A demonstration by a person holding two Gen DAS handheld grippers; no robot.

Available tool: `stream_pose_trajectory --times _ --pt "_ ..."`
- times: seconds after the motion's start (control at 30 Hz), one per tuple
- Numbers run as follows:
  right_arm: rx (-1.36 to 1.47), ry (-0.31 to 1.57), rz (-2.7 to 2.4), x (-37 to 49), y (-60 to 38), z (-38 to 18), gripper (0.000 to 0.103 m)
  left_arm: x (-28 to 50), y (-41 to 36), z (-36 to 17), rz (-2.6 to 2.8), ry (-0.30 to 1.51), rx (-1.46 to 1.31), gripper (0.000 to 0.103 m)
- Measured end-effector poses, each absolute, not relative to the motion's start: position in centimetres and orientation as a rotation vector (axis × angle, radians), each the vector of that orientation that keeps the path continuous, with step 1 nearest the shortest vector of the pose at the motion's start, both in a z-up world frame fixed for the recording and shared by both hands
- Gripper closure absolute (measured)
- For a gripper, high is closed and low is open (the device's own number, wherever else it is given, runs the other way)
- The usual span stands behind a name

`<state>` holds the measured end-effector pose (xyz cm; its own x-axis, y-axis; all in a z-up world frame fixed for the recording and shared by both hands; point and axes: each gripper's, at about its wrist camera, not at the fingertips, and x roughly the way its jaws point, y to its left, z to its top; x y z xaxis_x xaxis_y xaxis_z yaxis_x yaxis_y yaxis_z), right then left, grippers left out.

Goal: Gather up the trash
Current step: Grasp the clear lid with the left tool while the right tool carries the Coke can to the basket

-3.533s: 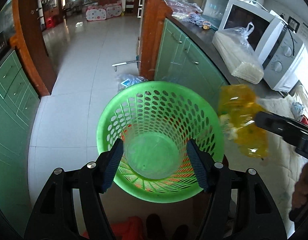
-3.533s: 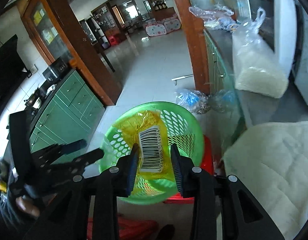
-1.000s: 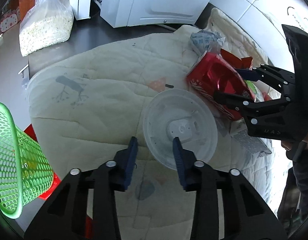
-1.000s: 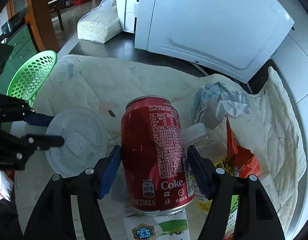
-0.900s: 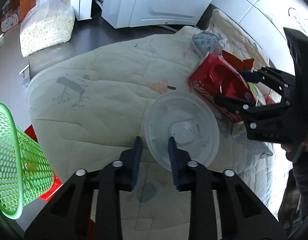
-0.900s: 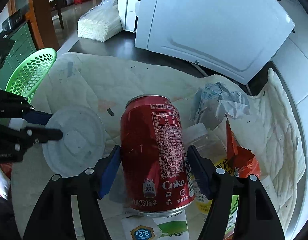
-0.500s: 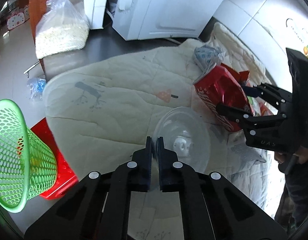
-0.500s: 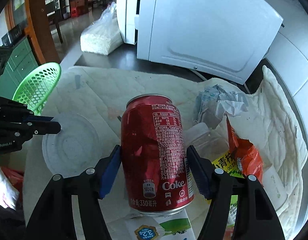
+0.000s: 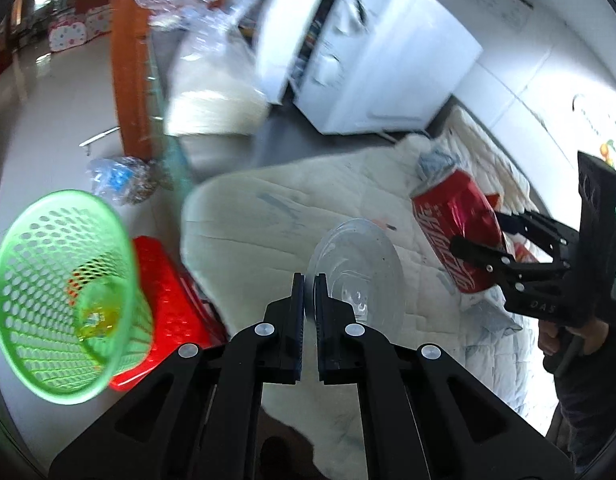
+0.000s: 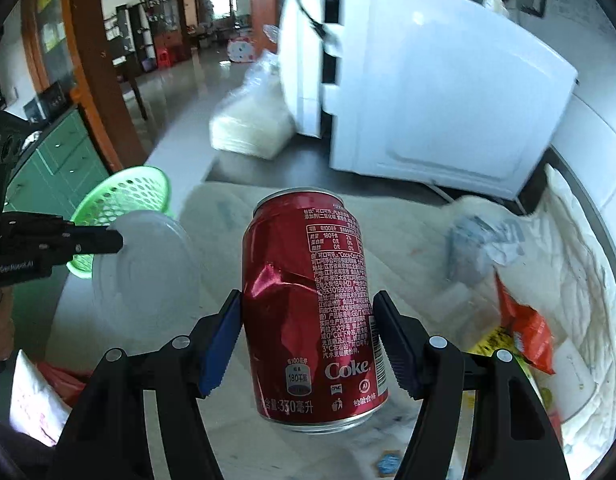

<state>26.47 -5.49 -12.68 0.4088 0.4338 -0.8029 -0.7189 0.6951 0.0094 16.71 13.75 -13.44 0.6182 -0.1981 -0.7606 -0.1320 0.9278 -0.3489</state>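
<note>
You have a dented red can (image 10: 314,312) with white lettering, a clear lid (image 9: 358,268), a bright green perforated basket (image 9: 60,292) beside a red crate (image 9: 168,300), an off-white quilted cloth (image 9: 268,216), and black grippers with blue pads (image 10: 222,336).

Pale glossy floor (image 9: 48,92) at 10 o'clock, reflecting daylight. Brown wooden post (image 9: 128,60) stands at the dark bench (image 10: 276,168) end. White appliance (image 10: 428,92) at 1 o'clock against white tiled wall (image 9: 528,60). Green cabinets (image 10: 56,160) at 9 o'clock. Cream quilt (image 9: 276,208) covers the bench.
</note>
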Motion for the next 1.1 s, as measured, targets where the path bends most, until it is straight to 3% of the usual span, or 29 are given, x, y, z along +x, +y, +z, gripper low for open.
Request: stream_pose_trajectory --times 0.33,0.73,0.97,1.1 --pt "-0.340 0.868 0.920 22.5 4.5 -11.9 0.039 10.3 25.4 -12.0 0.220 0.846 -0.438 0.099" --pt "-0.327 0.901 1.080 18.9 17.7 -13.8 0.039 7.1 37.0 -19.3 0.434 0.951 -0.567 0.096" --pt "-0.320 0.948 1.095 19.6 23.1 -16.3 0.039 5.6 39.3 -21.7 0.459 0.993 -0.626 0.061" --pt "-0.316 0.989 1.099 19.8 25.6 -17.9 0.038 4.6 40.2 -21.9 0.467 0.985 -0.648 0.054"
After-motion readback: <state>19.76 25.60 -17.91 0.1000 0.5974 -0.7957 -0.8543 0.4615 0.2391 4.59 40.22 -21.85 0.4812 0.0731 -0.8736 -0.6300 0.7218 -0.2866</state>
